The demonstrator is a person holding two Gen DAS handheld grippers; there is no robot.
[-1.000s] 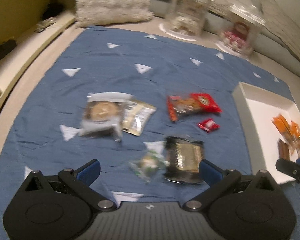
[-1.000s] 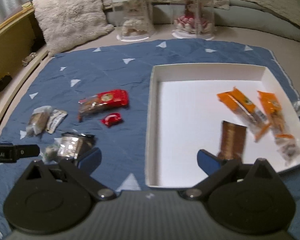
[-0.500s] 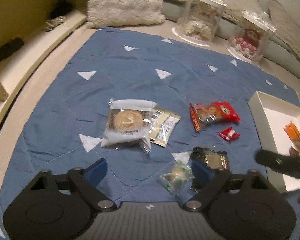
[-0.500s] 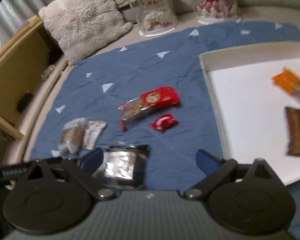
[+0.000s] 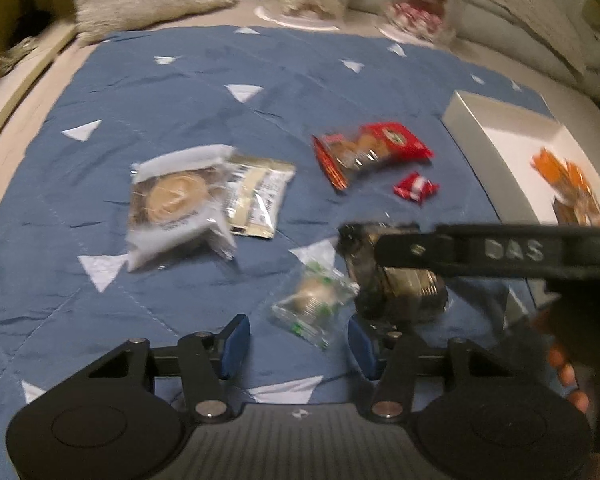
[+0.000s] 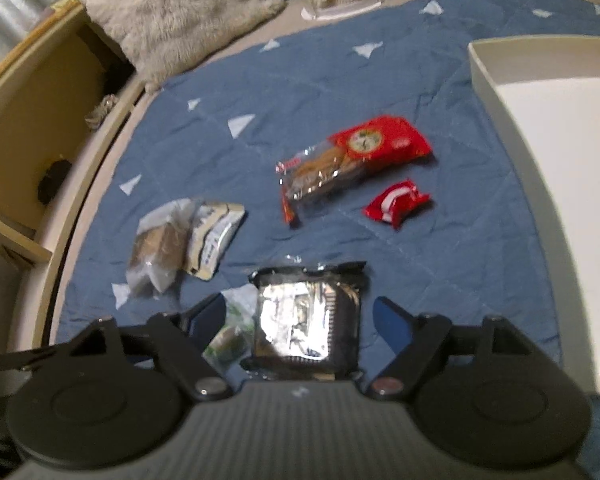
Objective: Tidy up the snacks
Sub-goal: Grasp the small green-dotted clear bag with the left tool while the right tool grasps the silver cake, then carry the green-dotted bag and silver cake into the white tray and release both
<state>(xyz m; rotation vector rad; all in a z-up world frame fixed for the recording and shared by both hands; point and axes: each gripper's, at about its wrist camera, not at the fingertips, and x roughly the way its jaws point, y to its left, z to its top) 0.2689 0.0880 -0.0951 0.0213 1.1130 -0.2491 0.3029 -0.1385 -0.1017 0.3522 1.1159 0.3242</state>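
Snacks are split between the blue quilt and the white tray at its right edge, where orange packets already lie. Nearest is the dark foil cookie pack, flat on the quilt between the spread fingers of the right tongs, which grip nothing. Touching its left edge lies a small green-and-clear wrapped sweet; if the right tongs close as they stand, the left finger may pinch or drag that sweet along, or skid on the slick foil. The left tongs hang open and empty just beside the same sweet, so the two tools could well collide.

Half a second ago the right tongs framed the pack off to the left; now it sits centred and closer. The left view has shifted too, though blur makes it hard to judge how far.
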